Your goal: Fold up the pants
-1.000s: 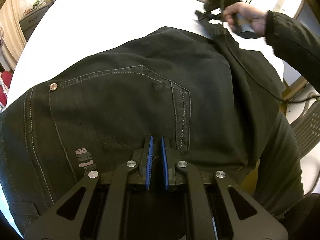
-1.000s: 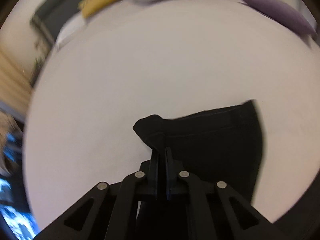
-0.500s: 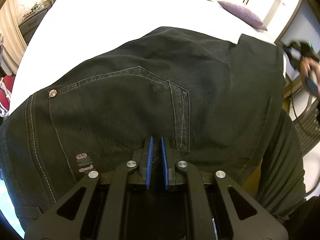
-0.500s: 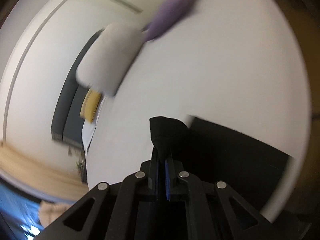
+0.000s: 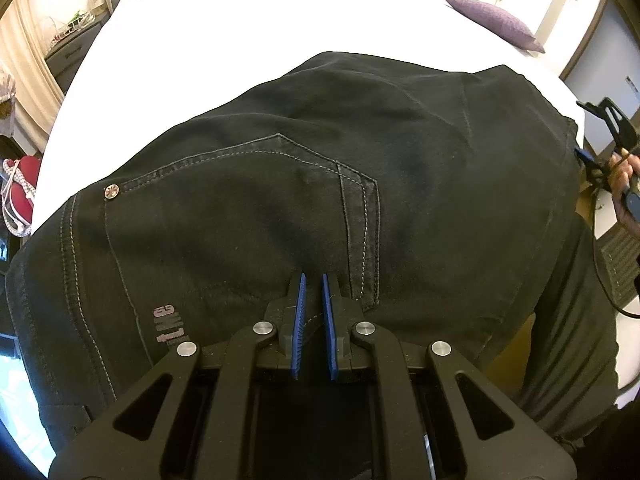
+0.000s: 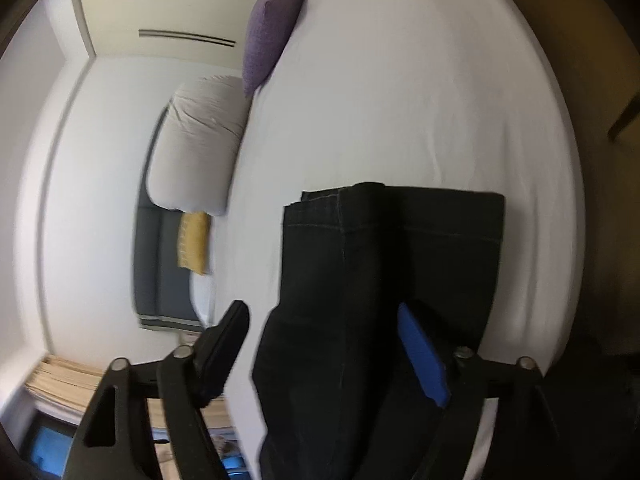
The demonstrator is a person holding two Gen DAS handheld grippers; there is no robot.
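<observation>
left gripper point(image 5: 314, 304) closed, pinching black pants point(image 5: 304, 184) waistband; right gripper point(image 6: 324, 344) jaws just opening, pant hems between, not gripped.

Right wrist view, rolled so the bed point(image 6: 400, 92) runs up the right of the frame. The right tongs point(image 6: 324, 336) occupy the lower edge, their jaws having just been opening and now set wide; the left finger is black, the right one shows a blue pad point(image 6: 422, 360). Between them, untouched by either pad, lies the folded end of the black pants point(image 6: 360, 280), hem stitching toward centre frame, resting on the white sheet. Upper centre: a purple cushion point(image 6: 272, 28). Left of centre: a pale pillow point(image 6: 196, 148), with a yellow cushion point(image 6: 194, 242) just below it against a dark headboard point(image 6: 156, 264).
</observation>
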